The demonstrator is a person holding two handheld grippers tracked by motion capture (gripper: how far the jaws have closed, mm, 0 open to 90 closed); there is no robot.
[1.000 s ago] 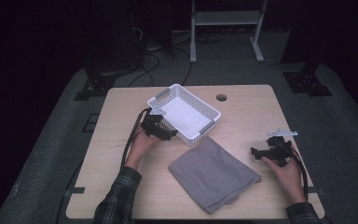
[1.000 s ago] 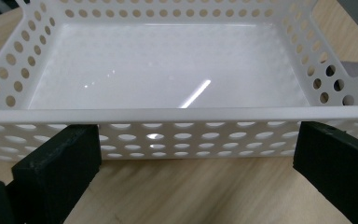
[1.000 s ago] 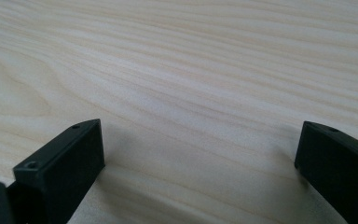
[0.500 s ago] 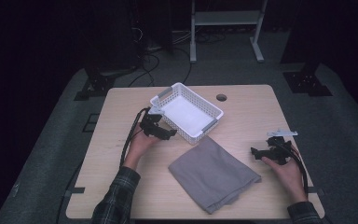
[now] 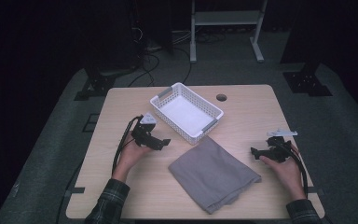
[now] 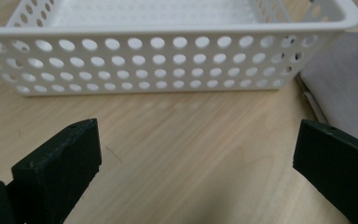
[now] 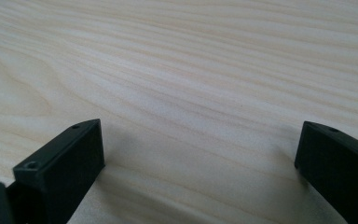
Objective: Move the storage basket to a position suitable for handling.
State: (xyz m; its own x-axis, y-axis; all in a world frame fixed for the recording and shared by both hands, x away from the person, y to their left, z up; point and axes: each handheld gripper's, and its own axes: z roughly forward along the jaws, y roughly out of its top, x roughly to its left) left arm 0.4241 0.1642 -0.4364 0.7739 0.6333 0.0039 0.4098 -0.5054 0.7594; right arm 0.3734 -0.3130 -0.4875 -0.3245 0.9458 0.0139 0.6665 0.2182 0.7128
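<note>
A pale wooden table (image 5: 121, 107) sits in a dark room, with grey carpet around it and a white metal stand at the top of the frame. At the left of the high view, my left gripper (image 5: 164, 143) rests low over the wood in my left hand (image 5: 130, 156), pointing toward the centre of the frame. In the left gripper view its jaws stand wide apart with nothing between them, and beyond them I see the perforated side wall of the white basket (image 6: 168, 63), near but not touching. In the high view that basket (image 5: 212, 125) lies just above centre, turned at an angle. Just below it, in the lower centre, the folded grey cloth (image 5: 212, 173) lies flat, its upper corner just beside the basket. At the right of the frame, my right gripper (image 5: 253, 151) sits in my right hand (image 5: 286, 170), pointing left toward the cloth but apart from it. The right gripper view shows its jaws spread wide over bare wood grain, holding nothing.
</note>
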